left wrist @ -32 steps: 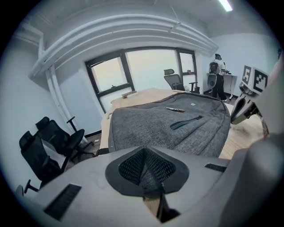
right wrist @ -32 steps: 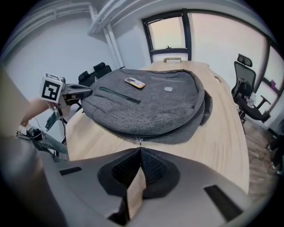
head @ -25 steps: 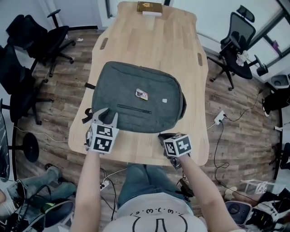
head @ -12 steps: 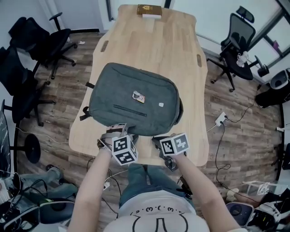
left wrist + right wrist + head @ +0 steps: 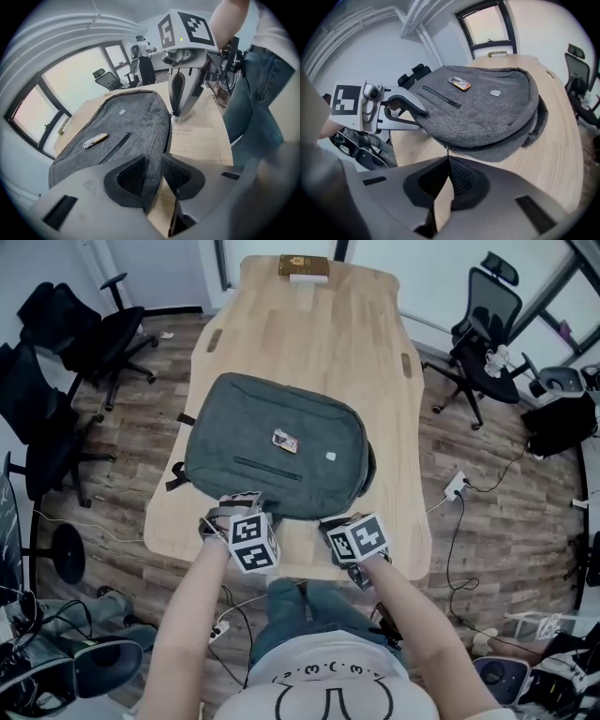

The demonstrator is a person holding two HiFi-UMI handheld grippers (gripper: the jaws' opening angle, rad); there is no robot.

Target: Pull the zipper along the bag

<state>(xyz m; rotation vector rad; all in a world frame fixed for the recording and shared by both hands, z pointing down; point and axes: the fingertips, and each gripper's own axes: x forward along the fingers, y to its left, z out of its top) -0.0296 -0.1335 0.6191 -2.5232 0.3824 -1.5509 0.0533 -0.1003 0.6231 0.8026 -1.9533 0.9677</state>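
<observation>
A grey backpack (image 5: 272, 451) lies flat on the wooden table (image 5: 309, 343). At its near edge my left gripper (image 5: 239, 505) has the bag's fabric rim (image 5: 157, 136) between its pads, and its jaws are closing on it. Just to the right, my right gripper (image 5: 330, 524) is shut on the small zipper pull (image 5: 448, 151), which hangs from the dark zipper track (image 5: 487, 145) along the bag's side. The right gripper view shows the left gripper (image 5: 410, 105) clamped over the bag's corner. The left gripper view shows the right gripper (image 5: 180, 110) touching the bag's edge.
A small yellow-and-white tag (image 5: 284, 440) lies on the bag's top. A brown box (image 5: 303, 265) sits at the table's far end. Black office chairs (image 5: 66, 343) stand left and another chair (image 5: 492, 310) right. Cables and a power strip (image 5: 455, 486) lie on the floor.
My left gripper has moved from the bag's near-left corner rightward along the near edge, ending beside the right gripper. The bag has shifted slightly. The right gripper stays at the zipper.
</observation>
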